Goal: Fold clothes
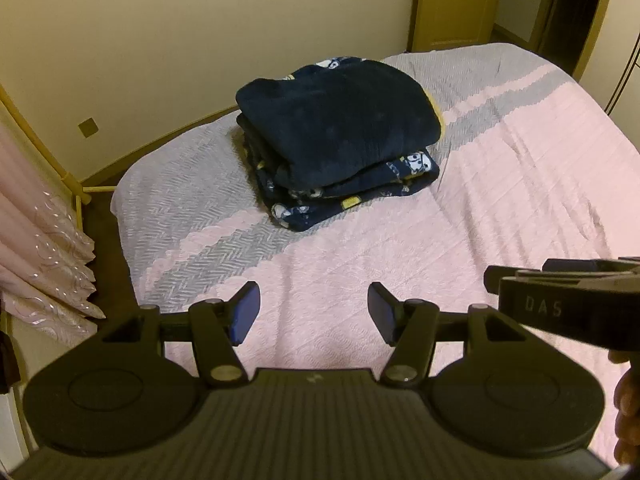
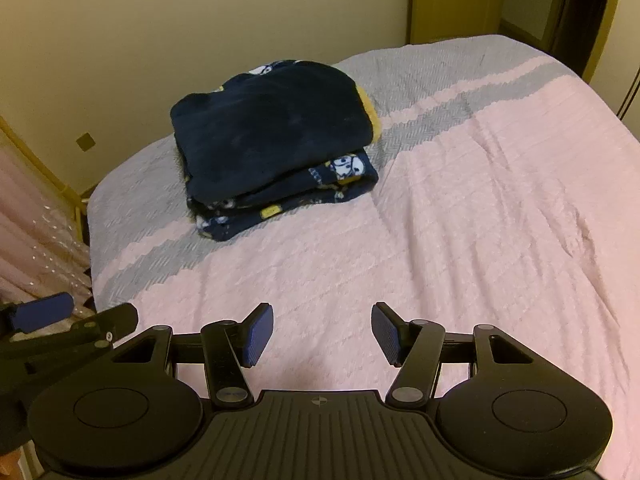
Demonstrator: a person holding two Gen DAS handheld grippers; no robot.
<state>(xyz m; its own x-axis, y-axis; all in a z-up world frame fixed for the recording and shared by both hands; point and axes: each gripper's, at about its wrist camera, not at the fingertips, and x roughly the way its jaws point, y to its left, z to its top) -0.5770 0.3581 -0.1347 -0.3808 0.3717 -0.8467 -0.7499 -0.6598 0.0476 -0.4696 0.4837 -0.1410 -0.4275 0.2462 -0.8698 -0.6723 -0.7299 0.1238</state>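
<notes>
1. Left wrist view: I count one folded stack of clothes (image 1: 336, 136), dark navy fleece, lying on the bed (image 1: 500, 200) at about twelve o'clock from my left gripper (image 1: 314, 312).
2. I make out at least three folded layers in that stack; the lower ones carry a white and yellow cartoon print, and a yellow trim peeks out at its three o'clock side.
3. My left gripper has two blue pads (image 1: 244, 312), spread apart with nothing between them; only pink bedspread shows in the gap.
4. At three o'clock in this view, part of the right gripper (image 1: 560, 304) juts in just beside mine, with fingers of the person's hand (image 1: 626, 400) below it at the frame edge.
5. One pink curtain (image 1: 44, 248) hangs at nine o'clock, past the bed's corner.
6. Right wrist view: the same single stack (image 2: 272, 144) sits at eleven o'clock from my right gripper (image 2: 322, 332), well apart from it.
7. The right gripper's two blue pads (image 2: 260, 334) are likewise released and empty, over bare bedspread (image 2: 480, 220).
8. At nine o'clock here, one blue pad of the left gripper (image 2: 42, 312) pokes in.
9. The bedspread shows two colours: pink near me, grey under the stack.
</notes>
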